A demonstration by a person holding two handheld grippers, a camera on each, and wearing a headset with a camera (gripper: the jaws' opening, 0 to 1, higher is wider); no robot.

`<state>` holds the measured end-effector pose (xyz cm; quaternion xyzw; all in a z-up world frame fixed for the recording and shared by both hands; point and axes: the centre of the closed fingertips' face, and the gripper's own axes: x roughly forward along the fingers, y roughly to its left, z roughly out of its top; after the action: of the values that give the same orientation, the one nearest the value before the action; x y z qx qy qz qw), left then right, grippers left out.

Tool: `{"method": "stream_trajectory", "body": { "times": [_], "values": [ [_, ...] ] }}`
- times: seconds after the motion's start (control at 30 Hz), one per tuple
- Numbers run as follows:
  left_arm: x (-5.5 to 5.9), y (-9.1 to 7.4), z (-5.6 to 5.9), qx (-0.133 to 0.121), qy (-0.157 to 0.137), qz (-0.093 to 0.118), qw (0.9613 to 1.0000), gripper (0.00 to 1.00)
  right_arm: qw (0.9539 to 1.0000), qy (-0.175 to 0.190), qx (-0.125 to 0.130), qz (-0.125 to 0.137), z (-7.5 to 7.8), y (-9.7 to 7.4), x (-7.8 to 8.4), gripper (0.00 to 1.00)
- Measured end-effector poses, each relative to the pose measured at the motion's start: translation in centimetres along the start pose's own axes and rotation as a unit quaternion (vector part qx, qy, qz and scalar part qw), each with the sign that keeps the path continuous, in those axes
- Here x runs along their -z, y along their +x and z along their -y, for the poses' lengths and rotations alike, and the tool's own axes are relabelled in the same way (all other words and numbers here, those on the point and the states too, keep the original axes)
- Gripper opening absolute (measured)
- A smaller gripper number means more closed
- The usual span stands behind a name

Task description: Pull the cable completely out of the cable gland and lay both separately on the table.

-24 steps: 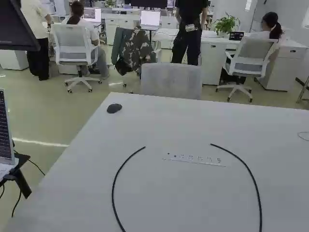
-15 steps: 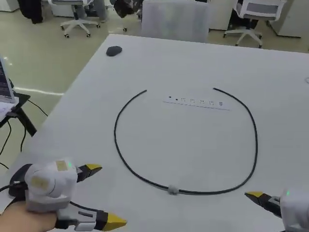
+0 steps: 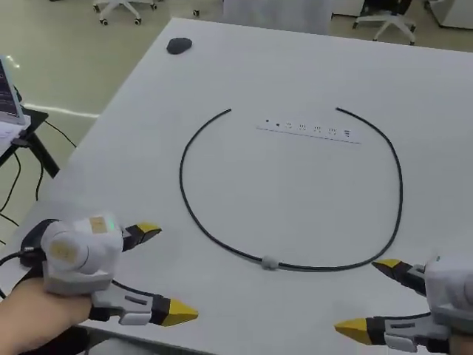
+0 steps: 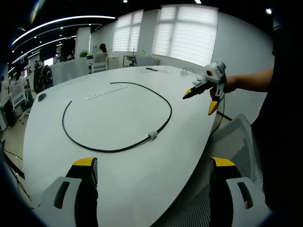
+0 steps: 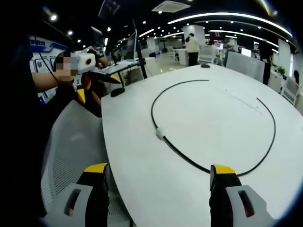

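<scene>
One black cable (image 3: 182, 181) lies in an open loop on the bench (image 3: 295, 192). One grey gland (image 3: 270, 262) is on it at lower centre. Left gripper (image 3: 168, 272) is lower left and right gripper (image 3: 366, 295) lower right, both level at the near edge, jaws apart and empty. One mouse (image 3: 179, 46) is upper left.

Mouse (image 3: 179, 46) far left; power strip (image 3: 308, 131) centre.
</scene>
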<state>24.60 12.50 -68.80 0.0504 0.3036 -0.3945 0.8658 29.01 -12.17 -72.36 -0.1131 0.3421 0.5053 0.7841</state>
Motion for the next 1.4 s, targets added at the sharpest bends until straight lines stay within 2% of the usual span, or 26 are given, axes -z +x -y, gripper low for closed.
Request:
{"method": "stream_trajectory", "body": {
  "times": [0.07, 0.17, 0.3, 0.4, 0.53, 0.63, 0.73, 0.83, 0.93, 1.03, 1.13, 1.27, 1.4],
  "values": [
    [0.0, -0.1, 0.0, -0.002, 0.007, 0.000, 1.0000, 0.99, 1.0000, 0.000, 0.003, -0.002, 0.5, 0.2, -0.4, 0.85],
    [0.0, 0.0, 0.2, 0.004, 0.004, 0.000, 1.0000, 0.99, 1.0000, -0.002, 0.001, -0.003, 1.0, 0.8, -1.3, 0.78],
    [0.6, 0.2, 0.4, 0.010, 0.016, -0.012, 0.9998, 0.97, 0.9998, -0.011, -0.004, -0.013, 1.2, 2.3, -2.2, 0.70],
    [0.5, 0.4, 0.5, 0.016, -0.003, -0.003, 0.9999, 0.97, 0.9995, -0.019, -0.013, -0.020, 1.0, 3.6, -2.9, 0.68],
    [0.8, 0.5, 0.9, 0.022, 0.001, -0.006, 0.9997, 0.97, 0.9984, -0.034, -0.024, -0.040, 0.8, 5.1, -3.4, 0.63],
    [1.2, 0.5, 1.4, 0.031, 0.004, -0.011, 0.9995, 0.97, 0.9981, -0.037, -0.028, -0.041, 0.8, 6.1, -4.0, 0.62],
    [1.7, 0.4, 1.3, 0.035, 0.005, -0.016, 0.9992, 0.97, 0.9975, -0.042, -0.034, -0.047, 0.7, 7.2, -4.3, 0.60],
    [1.8, 0.3, 1.2, 0.037, 0.001, -0.016, 0.9992, 0.97, 0.9963, -0.050, -0.040, -0.058, 0.5, 8.2, -4.3, 0.58],
    [1.9, 0.4, 1.3, 0.040, 0.001, -0.016, 0.9991, 0.97, 0.9947, -0.054, -0.047, -0.074, 0.4, 9.1, -4.0, 0.51],
    [2.0, 0.6, 0.7, 0.029, 0.009, -0.015, 0.9994, 0.97, 0.9937, -0.057, -0.053, -0.081, 0.1, 10.2, -3.9, 0.51],
    [2.0, 0.7, 0.6, 0.037, -0.010, -0.006, 0.9993, 0.97, 0.9917, -0.064, -0.060, -0.094, -0.1, 11.1, -3.6, 0.48],
    [2.7, 0.9, 0.5, 0.042, -0.002, -0.022, 0.9989, 0.97, 0.9900, -0.068, -0.066, -0.105, 0.0, 12.1, -3.4, 0.44],
    [2.7, 0.9, 0.4, 0.045, 0.002, -0.022, 0.9988, 0.97, 0.9873, -0.080, -0.072, -0.117, 0.2, 13.0, -3.1, 0.39]
  ]
}}
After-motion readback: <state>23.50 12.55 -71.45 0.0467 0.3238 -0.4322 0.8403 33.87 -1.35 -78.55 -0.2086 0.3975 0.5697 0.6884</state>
